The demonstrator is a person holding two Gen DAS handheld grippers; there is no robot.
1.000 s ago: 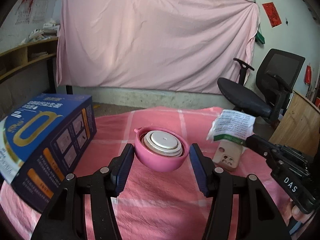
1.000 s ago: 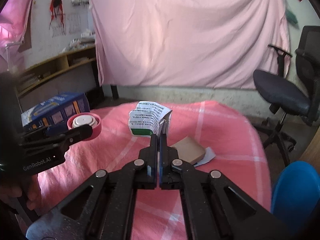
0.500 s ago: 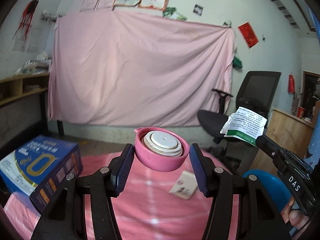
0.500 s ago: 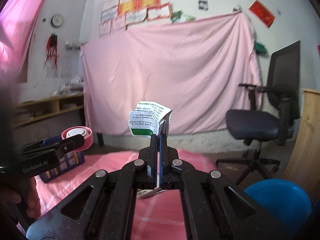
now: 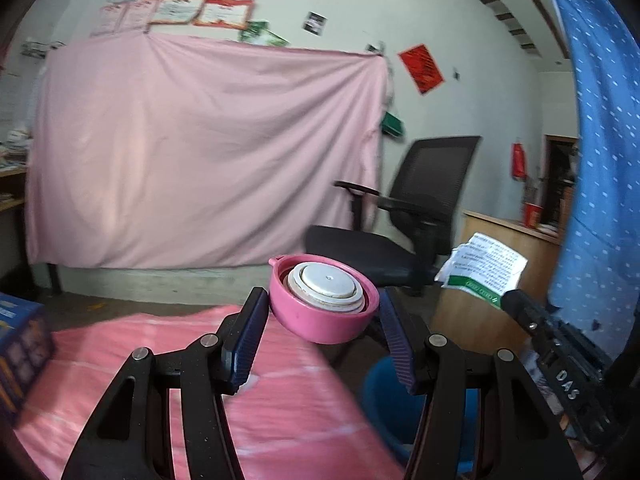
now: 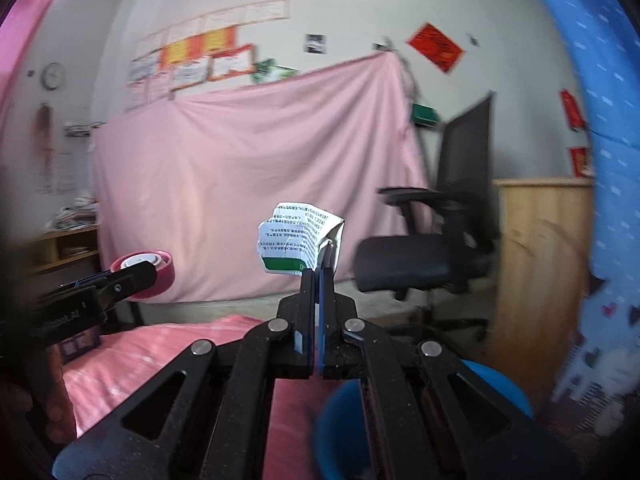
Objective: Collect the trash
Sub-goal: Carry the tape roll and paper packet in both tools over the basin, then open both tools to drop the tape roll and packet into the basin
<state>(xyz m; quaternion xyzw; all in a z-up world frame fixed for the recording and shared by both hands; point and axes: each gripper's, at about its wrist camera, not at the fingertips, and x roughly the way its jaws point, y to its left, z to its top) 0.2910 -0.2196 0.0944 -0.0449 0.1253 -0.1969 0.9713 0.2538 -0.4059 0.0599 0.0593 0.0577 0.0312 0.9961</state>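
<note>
Pink sheet (image 5: 200, 152) behind, pink lid (image 5: 323, 303) clamped in left gripper (image 5: 320, 320)

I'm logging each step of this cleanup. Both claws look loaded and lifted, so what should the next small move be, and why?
Probably carry both claws right and down over the blue bin. The left claw grips the pink lid and the right claw pinches the folded leaflet, both held above the pink cloth, while the bin sits low to the right.
</note>
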